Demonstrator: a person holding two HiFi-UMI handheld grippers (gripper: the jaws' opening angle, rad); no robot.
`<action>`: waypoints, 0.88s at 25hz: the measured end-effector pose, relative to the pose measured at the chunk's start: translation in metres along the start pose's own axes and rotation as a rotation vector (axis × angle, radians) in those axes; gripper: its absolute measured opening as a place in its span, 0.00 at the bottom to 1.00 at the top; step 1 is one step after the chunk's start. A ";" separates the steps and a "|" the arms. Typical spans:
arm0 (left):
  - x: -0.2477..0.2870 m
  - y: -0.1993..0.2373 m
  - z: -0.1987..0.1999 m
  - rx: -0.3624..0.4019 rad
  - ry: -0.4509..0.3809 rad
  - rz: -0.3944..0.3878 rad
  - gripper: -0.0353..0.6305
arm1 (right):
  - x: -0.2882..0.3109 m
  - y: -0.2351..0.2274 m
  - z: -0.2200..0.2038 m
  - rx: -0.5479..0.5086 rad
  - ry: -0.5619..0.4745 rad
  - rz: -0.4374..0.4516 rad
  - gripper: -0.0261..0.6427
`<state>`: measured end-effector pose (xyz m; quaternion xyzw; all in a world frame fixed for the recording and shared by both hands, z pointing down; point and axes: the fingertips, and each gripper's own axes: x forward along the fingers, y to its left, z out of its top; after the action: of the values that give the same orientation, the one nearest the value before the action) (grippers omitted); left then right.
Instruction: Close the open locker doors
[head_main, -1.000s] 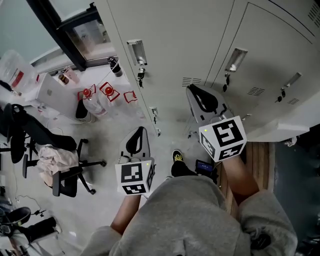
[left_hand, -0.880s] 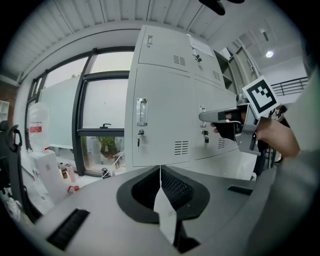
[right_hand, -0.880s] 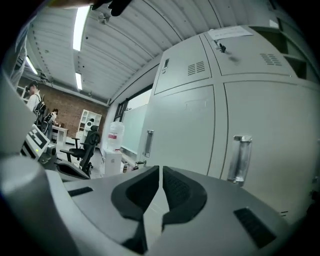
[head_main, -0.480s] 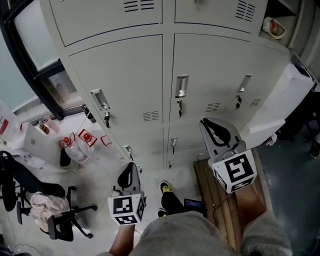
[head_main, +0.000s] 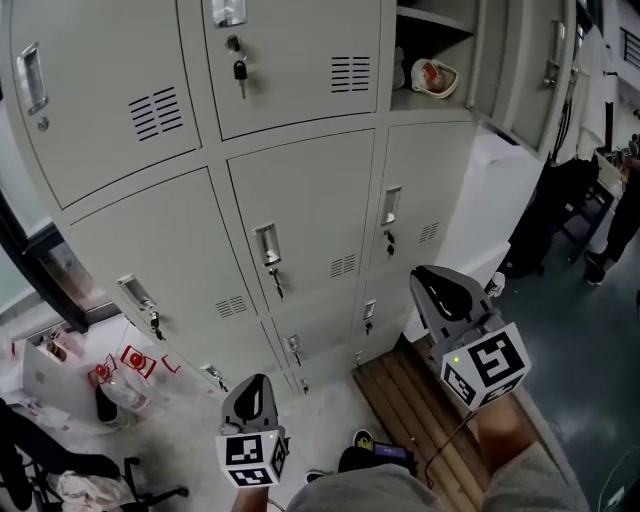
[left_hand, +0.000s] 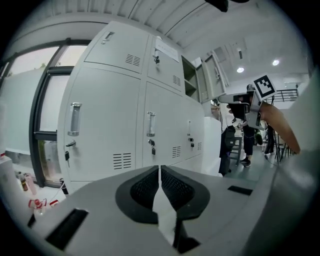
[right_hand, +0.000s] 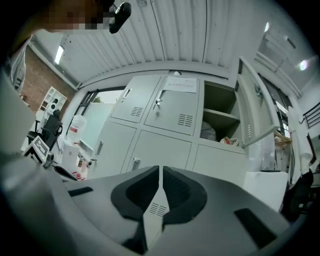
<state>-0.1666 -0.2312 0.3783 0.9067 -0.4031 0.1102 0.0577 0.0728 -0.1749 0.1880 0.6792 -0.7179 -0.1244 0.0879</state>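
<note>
Here we faced the open locker door (head_main: 520, 70), left gripper (head_main: 254, 385) and right gripper (head_main: 428, 280) clenched empty; pushing it shut seemed next.

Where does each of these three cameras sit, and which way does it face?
Head view: on the person's head, facing down the lockers; shows left tool, right tool, a forearm.
Left gripper view: on the left tool, facing closed lockers; shows its shut jaws, the right tool.
Right gripper view: on the right tool, facing the open locker; shows its shut jaws.
Shared: all show the open locker.
</note>
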 end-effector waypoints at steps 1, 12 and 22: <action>0.004 -0.009 0.004 0.003 0.000 -0.017 0.07 | -0.006 -0.011 0.001 0.002 -0.004 -0.018 0.10; 0.069 -0.131 0.037 0.052 -0.006 -0.163 0.07 | -0.059 -0.144 0.016 0.070 -0.098 -0.127 0.11; 0.118 -0.227 0.053 0.079 -0.004 -0.197 0.07 | -0.085 -0.247 0.016 0.153 -0.206 -0.086 0.13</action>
<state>0.0869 -0.1746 0.3527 0.9438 -0.3073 0.1178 0.0317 0.3090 -0.1005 0.1026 0.6977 -0.7008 -0.1421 -0.0439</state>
